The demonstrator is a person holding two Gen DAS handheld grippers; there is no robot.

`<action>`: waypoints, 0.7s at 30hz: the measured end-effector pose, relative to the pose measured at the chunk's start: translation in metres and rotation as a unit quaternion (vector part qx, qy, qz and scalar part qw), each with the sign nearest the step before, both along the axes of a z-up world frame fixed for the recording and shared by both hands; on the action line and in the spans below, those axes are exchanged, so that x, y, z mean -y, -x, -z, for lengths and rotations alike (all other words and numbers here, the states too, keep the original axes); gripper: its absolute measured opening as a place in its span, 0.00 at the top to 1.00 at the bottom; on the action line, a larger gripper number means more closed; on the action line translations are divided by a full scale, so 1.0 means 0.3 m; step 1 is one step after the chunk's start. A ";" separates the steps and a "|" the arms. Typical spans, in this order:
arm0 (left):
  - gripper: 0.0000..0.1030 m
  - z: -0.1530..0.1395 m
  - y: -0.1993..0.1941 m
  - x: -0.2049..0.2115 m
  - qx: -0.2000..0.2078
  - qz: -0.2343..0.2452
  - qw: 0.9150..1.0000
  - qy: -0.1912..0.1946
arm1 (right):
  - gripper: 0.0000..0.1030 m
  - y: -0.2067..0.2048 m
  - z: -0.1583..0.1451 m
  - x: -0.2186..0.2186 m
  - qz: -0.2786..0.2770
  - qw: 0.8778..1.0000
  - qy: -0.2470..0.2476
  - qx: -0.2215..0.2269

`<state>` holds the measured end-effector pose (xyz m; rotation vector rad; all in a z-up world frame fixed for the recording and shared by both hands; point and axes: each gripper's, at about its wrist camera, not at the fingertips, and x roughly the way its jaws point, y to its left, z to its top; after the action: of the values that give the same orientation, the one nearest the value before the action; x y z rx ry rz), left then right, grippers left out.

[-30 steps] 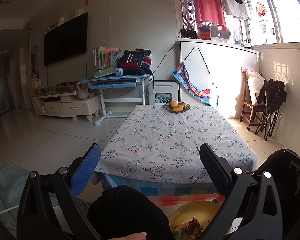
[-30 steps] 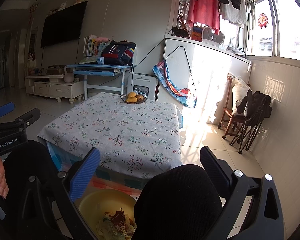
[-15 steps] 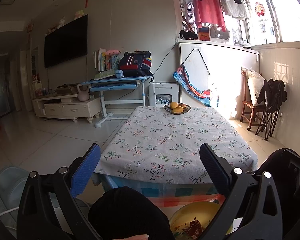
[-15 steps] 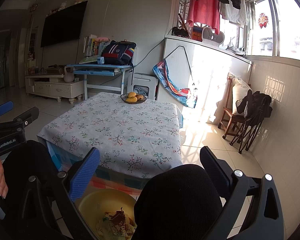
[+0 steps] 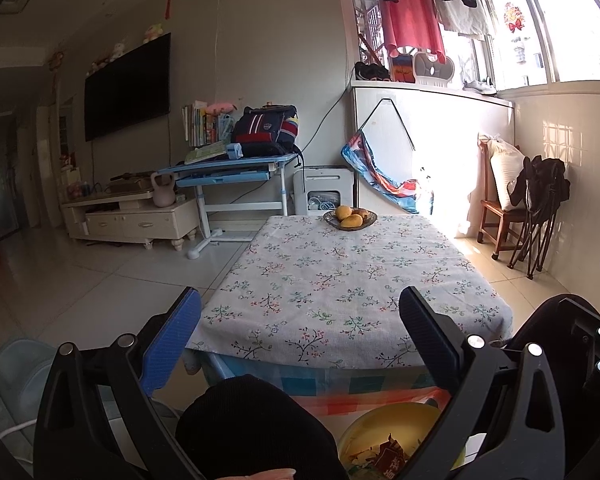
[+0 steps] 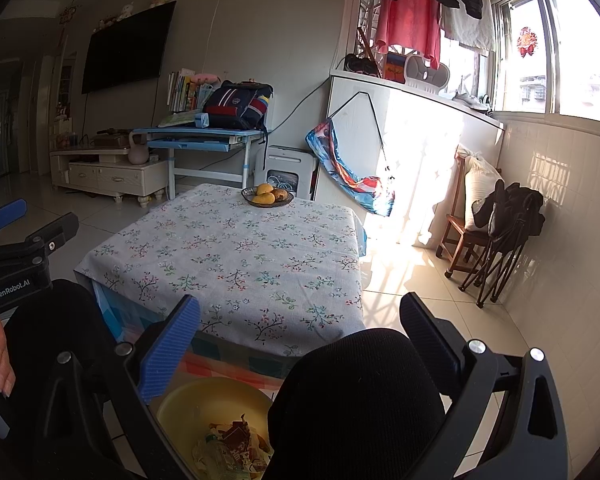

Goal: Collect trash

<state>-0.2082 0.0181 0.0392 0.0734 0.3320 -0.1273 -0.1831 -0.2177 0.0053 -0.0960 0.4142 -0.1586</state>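
Left wrist view: looks forward from low at the near end of the floral-cloth table (image 5: 340, 280), facing its length toward the far wall and the fruit bowl (image 5: 350, 218).
Right wrist view: set just right of the other, facing the same way, turned slightly left; table (image 6: 240, 248) sits left of centre, sunlit floor on the right.
Nearness: close to the near table edge, well apart from the far wall.
Shared: table, fruit bowl (image 6: 267, 197), blue desk (image 5: 228, 168), yellow basin (image 5: 396, 432) low in both.
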 end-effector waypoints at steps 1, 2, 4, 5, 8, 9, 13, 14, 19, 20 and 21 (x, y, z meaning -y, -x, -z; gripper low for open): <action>0.07 -0.001 -0.003 -0.003 -0.002 0.002 1.000 0.001 | 0.07 -0.003 0.002 0.004 -0.001 1.000 0.000 0.000; 0.07 -0.002 -0.005 -0.006 -0.004 0.003 1.000 0.002 | 0.07 -0.003 0.003 0.003 -0.001 1.000 0.001 -0.001; 0.07 -0.012 -0.006 -0.016 -0.001 0.004 1.000 0.004 | 0.07 -0.003 0.008 0.002 -0.002 1.000 0.003 -0.001; 0.07 -0.017 -0.002 -0.021 0.002 0.003 1.000 0.006 | 0.07 -0.005 0.011 0.002 -0.003 1.000 0.004 -0.002; 0.07 -0.032 0.008 -0.035 0.016 -0.002 1.000 0.001 | 0.07 -0.006 0.013 -0.005 -0.005 1.000 0.009 -0.003; 0.07 -0.034 0.013 -0.033 0.022 -0.006 1.000 -0.012 | 0.07 -0.006 0.014 -0.007 -0.006 1.000 0.011 -0.003; 0.07 -0.055 0.028 -0.029 0.041 -0.010 0.998 -0.054 | 0.07 -0.005 0.010 -0.012 -0.008 1.000 0.016 -0.004; 0.07 -0.054 0.031 -0.034 0.043 -0.010 0.997 -0.056 | 0.07 -0.007 0.008 -0.012 -0.008 1.000 0.017 -0.004; 0.07 -0.033 0.023 -0.058 0.029 -0.021 0.998 -0.047 | 0.07 -0.006 0.007 -0.014 -0.008 1.000 0.017 -0.005; 0.07 -0.033 0.026 -0.063 0.030 -0.023 0.998 -0.044 | 0.07 -0.006 0.007 -0.014 -0.009 1.000 0.018 -0.005; 0.07 -0.032 0.029 -0.061 0.031 -0.026 0.998 -0.042 | 0.07 -0.006 0.007 -0.014 -0.009 1.000 0.018 -0.005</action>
<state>-0.2169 0.0364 0.0489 0.1518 0.2773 -0.0602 -0.1813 -0.2134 0.0034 -0.1364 0.4197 -0.1488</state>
